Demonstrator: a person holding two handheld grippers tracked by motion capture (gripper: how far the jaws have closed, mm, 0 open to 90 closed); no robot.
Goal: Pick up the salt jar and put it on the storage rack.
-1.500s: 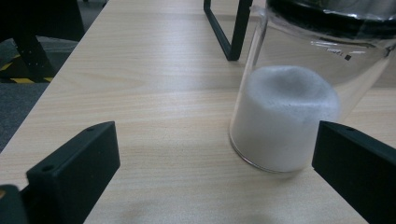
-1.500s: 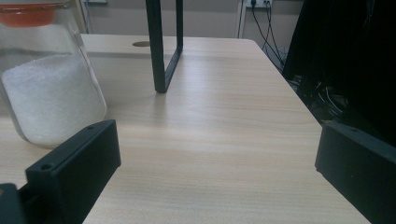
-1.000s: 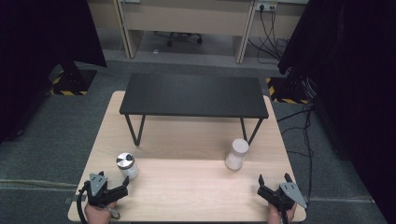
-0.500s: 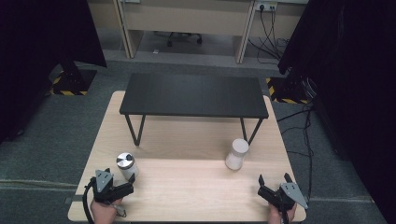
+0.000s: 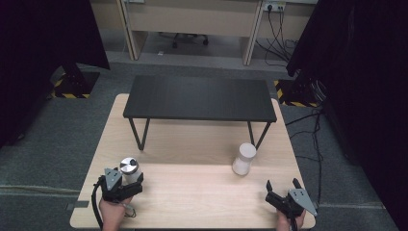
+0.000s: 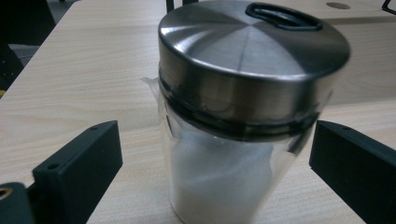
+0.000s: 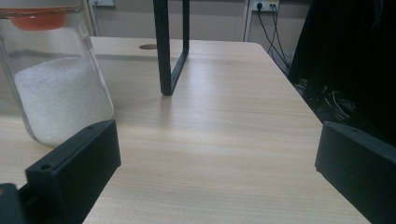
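The shaker, steel-lidded and part full of white grains, stands upright near the worktop's front left corner. It sits between the left tool's jaws, which are spread apart; they seem just clear of the glass, though the close view blurs it. The right tool, jaws also apart, rests at the front right, well apart from a white jar near the black shelf.

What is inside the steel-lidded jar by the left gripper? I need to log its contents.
The jar holds white powder or grains, filling its lower part. The steel lid covers the top, hiding anything under it.
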